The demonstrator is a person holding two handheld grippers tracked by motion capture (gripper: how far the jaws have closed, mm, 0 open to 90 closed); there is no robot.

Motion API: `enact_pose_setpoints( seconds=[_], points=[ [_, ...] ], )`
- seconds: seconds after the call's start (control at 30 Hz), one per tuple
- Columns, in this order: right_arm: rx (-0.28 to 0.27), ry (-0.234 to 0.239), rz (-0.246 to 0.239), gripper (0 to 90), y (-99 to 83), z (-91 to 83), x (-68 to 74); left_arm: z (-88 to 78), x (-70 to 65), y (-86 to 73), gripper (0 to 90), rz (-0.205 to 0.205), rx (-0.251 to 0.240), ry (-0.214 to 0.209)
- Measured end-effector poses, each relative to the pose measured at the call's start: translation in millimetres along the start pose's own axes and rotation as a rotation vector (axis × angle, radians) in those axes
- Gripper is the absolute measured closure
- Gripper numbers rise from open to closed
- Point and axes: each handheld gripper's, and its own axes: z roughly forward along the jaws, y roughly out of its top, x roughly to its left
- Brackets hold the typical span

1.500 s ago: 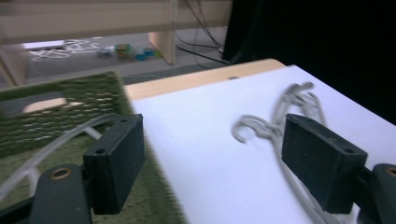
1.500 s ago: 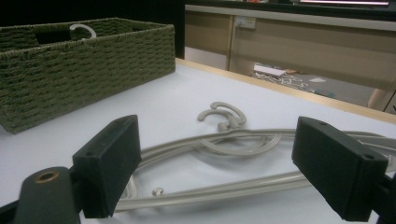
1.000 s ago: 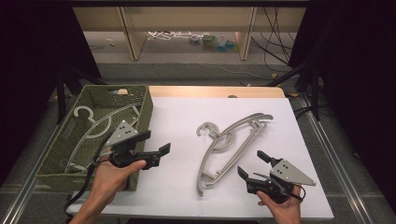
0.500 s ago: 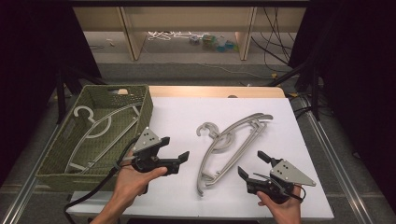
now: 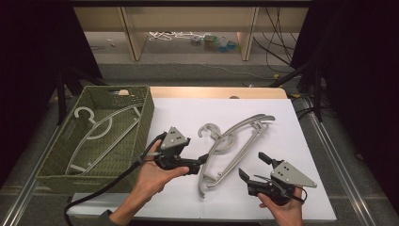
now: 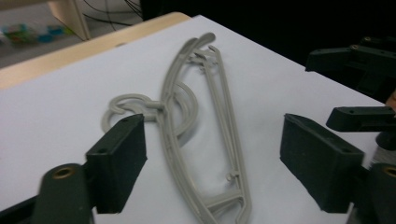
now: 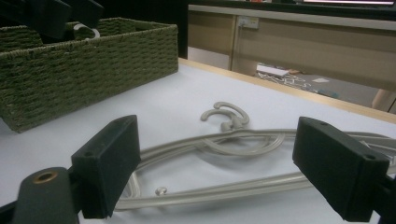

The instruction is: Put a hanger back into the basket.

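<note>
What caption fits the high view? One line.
Left gripper reaches open-jawed toward grey hangers on the white table beside a green basket.

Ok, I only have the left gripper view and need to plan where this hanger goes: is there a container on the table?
Observer: Yes, a green woven basket stands at the table's left side.
Operator: Anything in it?
Observer: One grey hanger lies flat inside.
Operator: What is the right gripper doing?
Observer: The right gripper is open near the front edge, its fingers aimed at the loose hanger without touching it.
</note>
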Motion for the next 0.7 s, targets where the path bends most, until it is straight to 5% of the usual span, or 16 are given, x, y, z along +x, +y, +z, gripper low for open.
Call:
enact_pose_setpoints(
  seconds=[0.1, 0.33, 0.5, 0.57, 0.7],
  points=[
    [0.010, -0.006, -0.012, 15.9, 0.6, -0.7, 0.4, 16.4, 5.5, 3.9, 26.1, 0.048, 0.070, 0.037],
    [0.006, 0.001, -0.009, 15.9, 0.8, -0.4, 0.2, 72.4, 24.7, -2.4, 23.0, 0.019, 0.230, 0.049],
    [-0.007, 0.014, -0.001, 15.9, 0.6, 1.8, 0.5, 97.9, 30.0, -7.4, 29.1, 0.033, 0.299, 0.060],
    [0.034, 0.008, -0.015, 15.9, 1.9, -1.4, -0.3, 105.9, 31.5, -9.1, 28.7, 0.045, 0.323, 0.075],
    [0.007, 0.003, -0.015, 15.9, 1.3, 0.6, 0.8, 116.1, 32.7, -11.6, 29.1, 0.032, 0.331, 0.075]
  ],
)
